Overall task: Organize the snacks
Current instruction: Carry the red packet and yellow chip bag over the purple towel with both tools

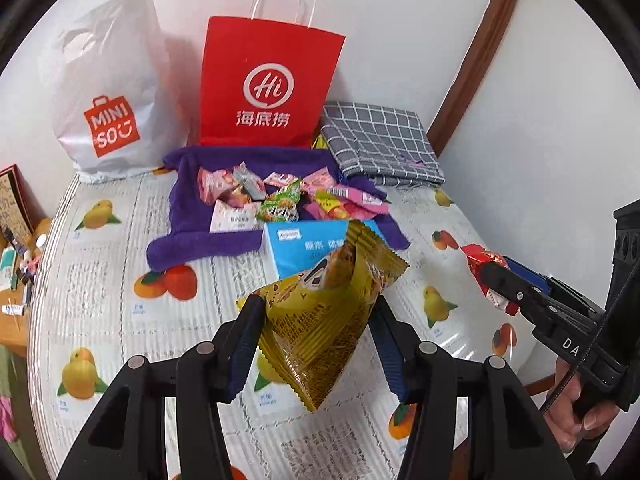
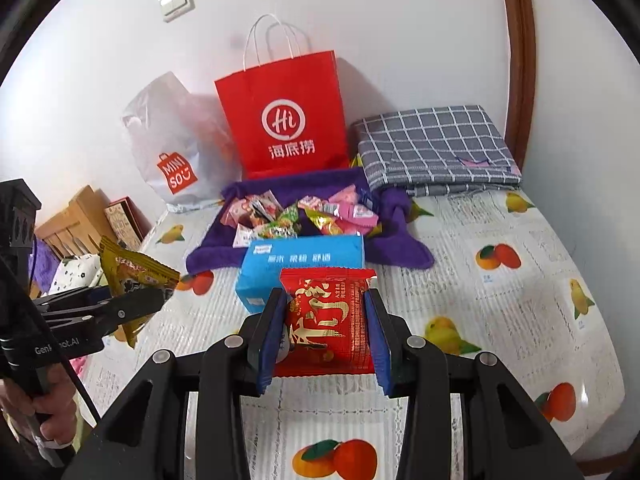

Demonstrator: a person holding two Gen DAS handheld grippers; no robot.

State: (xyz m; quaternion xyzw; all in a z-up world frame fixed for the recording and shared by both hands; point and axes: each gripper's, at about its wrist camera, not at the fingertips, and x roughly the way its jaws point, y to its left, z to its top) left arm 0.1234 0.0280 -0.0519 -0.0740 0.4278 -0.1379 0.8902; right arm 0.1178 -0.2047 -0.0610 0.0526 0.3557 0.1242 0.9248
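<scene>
Left gripper [image 1: 316, 328] is closed on a yellow-gold snack packet [image 1: 324, 316]; the packet is pinched across its lower half, the upper half flaring free above the fingers and clear of the table. Right gripper [image 2: 326, 328] is closed on a flat red snack packet [image 2: 330, 320], clamped by its two side edges. Both packets are held in the air above the fruit-print tablecloth [image 2: 500, 312].

The remaining snacks — small pink, green and yellow wrappers [image 1: 280, 196] — lie heaped on a purple towel [image 1: 192, 240] at the back of the table. A blue box [image 2: 300, 264] sits at the towel's near edge, just ahead of both grippers. Behind the towel a red paper bag [image 1: 268, 88] stands upright against the wall, a white plastic bag [image 1: 112, 112] to its left, a folded grey checked cloth [image 2: 432, 148] to its right.

Risks, as judged:
- The red packet is held by thin edges only; it could buckle and slip out if the grip is eased.
- The gold packet is puffy and slick — rotation or sliding between the pads is likely under a quick swing.
- The blue box lies in the forward path; a low carry could knock it into the heap.
- The red bag looks light and could be tipped by a nudge at its rim.
</scene>
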